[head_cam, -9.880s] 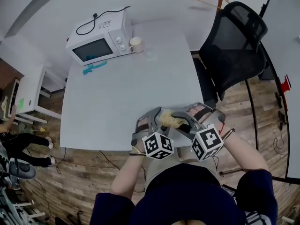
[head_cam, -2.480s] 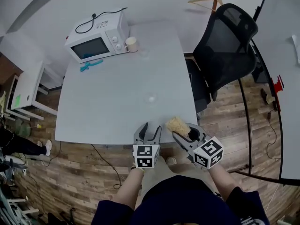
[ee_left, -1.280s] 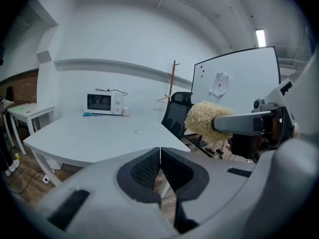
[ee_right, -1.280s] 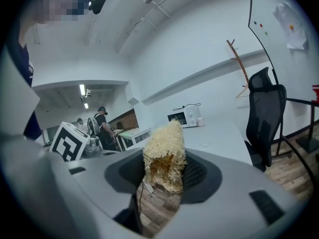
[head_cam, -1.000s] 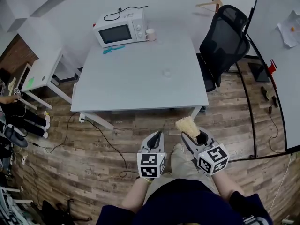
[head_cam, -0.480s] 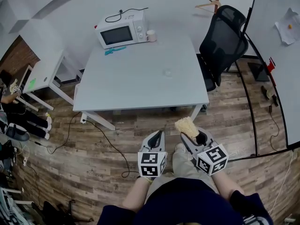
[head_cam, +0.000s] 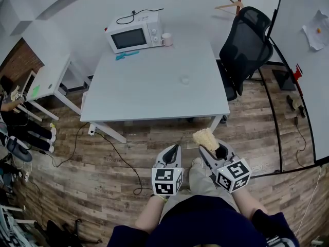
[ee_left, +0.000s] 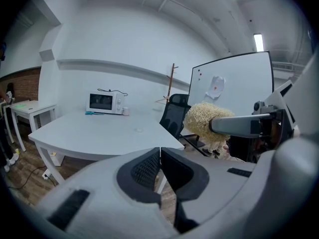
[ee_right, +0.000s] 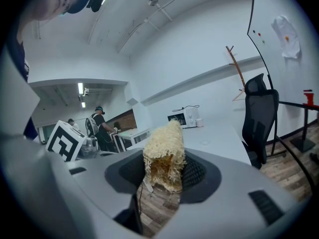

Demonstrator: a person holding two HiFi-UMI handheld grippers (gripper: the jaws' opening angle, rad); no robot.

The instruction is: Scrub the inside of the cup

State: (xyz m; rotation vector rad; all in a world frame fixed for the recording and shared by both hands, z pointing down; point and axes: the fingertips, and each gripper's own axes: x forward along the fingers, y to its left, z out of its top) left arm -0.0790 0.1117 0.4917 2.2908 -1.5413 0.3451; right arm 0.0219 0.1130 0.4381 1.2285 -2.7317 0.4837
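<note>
A pale cup [head_cam: 166, 39] stands beside the microwave at the far end of the white table [head_cam: 154, 94], and shows small in the left gripper view [ee_left: 125, 111]. I stand on the wooden floor, well back from the table. My right gripper [head_cam: 206, 143] is shut on a straw-coloured loofah scrubber [head_cam: 204, 137], which sticks up between its pads [ee_right: 164, 156]. The left gripper [head_cam: 174, 149] is shut with nothing in it, its pads meeting [ee_left: 160, 156]. The scrubber [ee_left: 203, 123] shows to its right.
A white microwave [head_cam: 133, 32] and a teal item [head_cam: 126, 55] sit at the table's far end, with a small clear object [head_cam: 184, 80] near its middle. A black office chair [head_cam: 247, 37] stands at the right. A small white side table [head_cam: 46, 76] is left; a cable [head_cam: 115, 156] crosses the floor.
Since the earliest frames I have backed away from the table, and the left gripper has left the scrubber. Over the last second nothing has visibly moved.
</note>
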